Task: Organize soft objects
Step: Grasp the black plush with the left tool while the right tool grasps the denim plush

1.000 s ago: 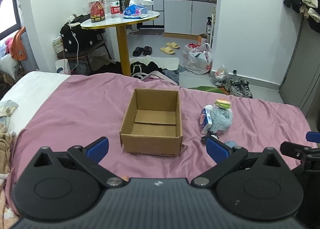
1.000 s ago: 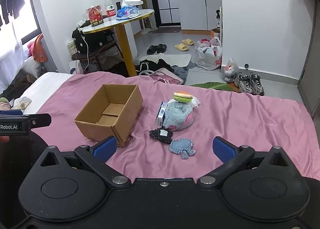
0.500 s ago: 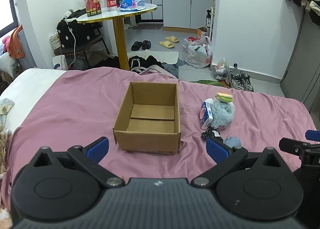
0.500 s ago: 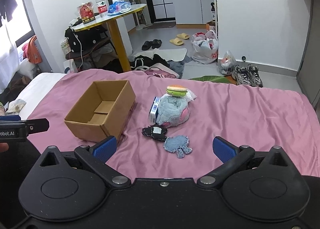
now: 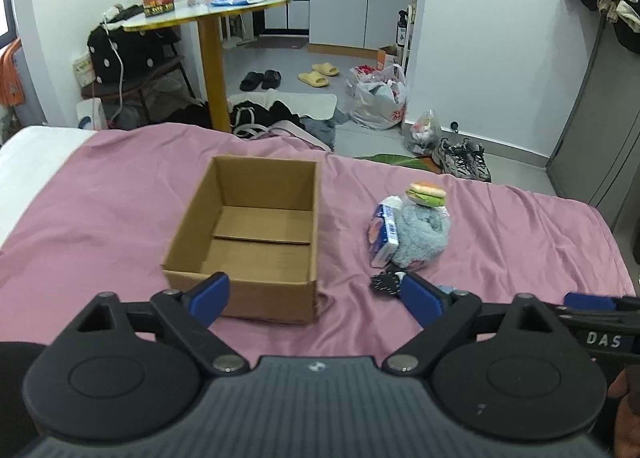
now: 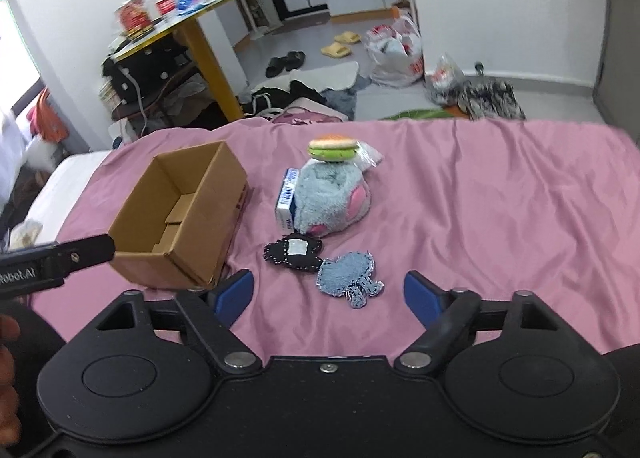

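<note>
An empty open cardboard box sits on the pink bedsheet. To its right lies a pile: a fluffy grey-blue plush, a burger toy on top, and a small blue-white carton leaning on it. In front lie a black fabric patch and a denim patch. My left gripper is open just before the box. My right gripper is open, just short of the denim patch.
Beyond the bed's far edge is a cluttered floor with clothes, bags, shoes and slippers. A round yellow table stands at the back left. White bedding lies left of the sheet.
Both grippers have moved forward and down toward the bed. The box and the pile now look closer. The right wrist view has tilted and swung left. Both stay open.
</note>
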Action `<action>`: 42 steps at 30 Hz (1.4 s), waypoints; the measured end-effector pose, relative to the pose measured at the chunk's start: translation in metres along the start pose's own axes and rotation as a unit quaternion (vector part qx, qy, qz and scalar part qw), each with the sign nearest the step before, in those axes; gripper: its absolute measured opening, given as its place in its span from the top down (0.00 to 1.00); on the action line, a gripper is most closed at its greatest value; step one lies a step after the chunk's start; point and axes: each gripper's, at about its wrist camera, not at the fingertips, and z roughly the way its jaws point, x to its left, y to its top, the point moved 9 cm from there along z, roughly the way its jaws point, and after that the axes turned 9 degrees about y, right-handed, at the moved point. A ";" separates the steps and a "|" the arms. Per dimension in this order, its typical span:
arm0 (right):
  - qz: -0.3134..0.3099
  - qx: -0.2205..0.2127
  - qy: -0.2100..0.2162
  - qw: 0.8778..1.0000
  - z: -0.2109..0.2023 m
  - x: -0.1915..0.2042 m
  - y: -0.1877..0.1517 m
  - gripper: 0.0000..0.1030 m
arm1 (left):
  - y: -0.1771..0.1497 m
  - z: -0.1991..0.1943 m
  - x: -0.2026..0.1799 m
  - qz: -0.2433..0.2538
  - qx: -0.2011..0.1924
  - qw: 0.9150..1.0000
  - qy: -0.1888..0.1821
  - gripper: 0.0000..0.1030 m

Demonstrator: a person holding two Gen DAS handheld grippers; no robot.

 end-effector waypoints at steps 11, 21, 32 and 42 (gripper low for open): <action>0.122 0.033 0.024 0.992 0.048 -0.042 -0.011 0.58 | 0.003 0.053 -0.048 -0.006 0.043 0.999 -0.030 0.37; 0.188 0.055 0.049 0.979 0.084 -0.061 -0.013 0.63 | -0.004 0.101 -0.075 -0.010 0.089 0.995 -0.033 0.43; 0.198 0.091 0.051 0.975 0.110 -0.071 -0.018 0.63 | -0.014 0.145 -0.095 -0.009 0.132 0.990 -0.037 0.45; 0.206 0.106 0.055 0.971 0.130 -0.079 -0.020 0.62 | -0.023 0.183 -0.103 -0.024 0.168 0.985 -0.042 0.46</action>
